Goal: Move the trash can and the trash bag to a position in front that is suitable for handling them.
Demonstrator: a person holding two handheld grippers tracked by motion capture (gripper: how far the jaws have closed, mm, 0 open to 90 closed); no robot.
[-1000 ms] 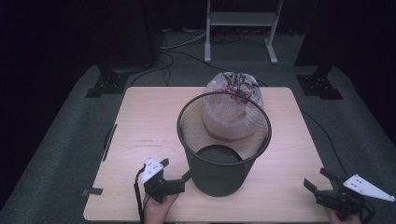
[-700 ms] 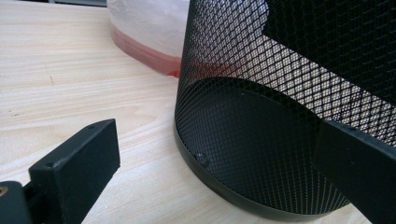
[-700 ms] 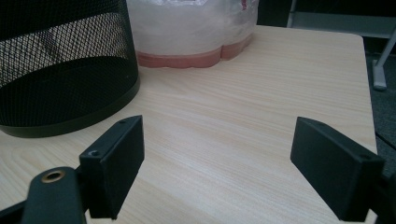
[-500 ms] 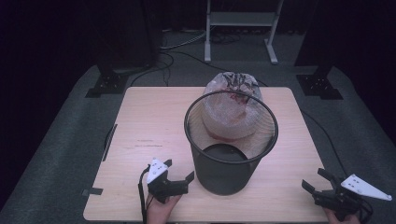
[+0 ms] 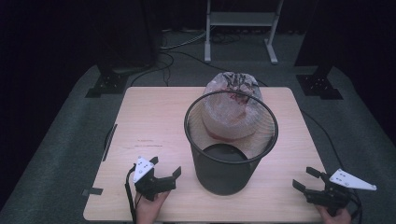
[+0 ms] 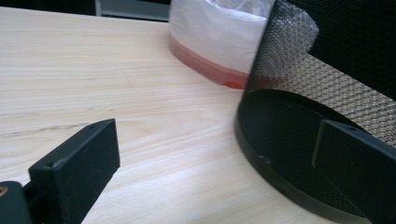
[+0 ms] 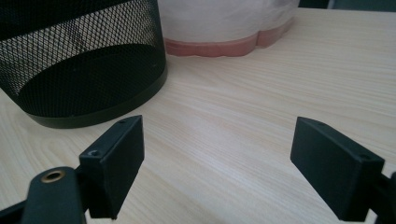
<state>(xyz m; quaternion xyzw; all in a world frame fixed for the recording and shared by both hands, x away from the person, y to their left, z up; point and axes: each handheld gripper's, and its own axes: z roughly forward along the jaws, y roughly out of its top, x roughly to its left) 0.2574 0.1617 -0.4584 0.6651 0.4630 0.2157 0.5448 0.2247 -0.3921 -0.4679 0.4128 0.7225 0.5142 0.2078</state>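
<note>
Our left gripper point(image 5: 164, 173), jaws wide and empty, sits just beside the upright mesh bin point(image 5: 229, 140), nearer than the right gripper point(image 5: 306, 179), likewise agape.

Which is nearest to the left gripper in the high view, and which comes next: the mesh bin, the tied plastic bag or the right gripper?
From the left gripper:
1. Mesh bin, just to its right at the table's front.
2. Tied plastic bag, behind the bin toward the far edge.
3. Right gripper, at the table's front right corner.
</note>
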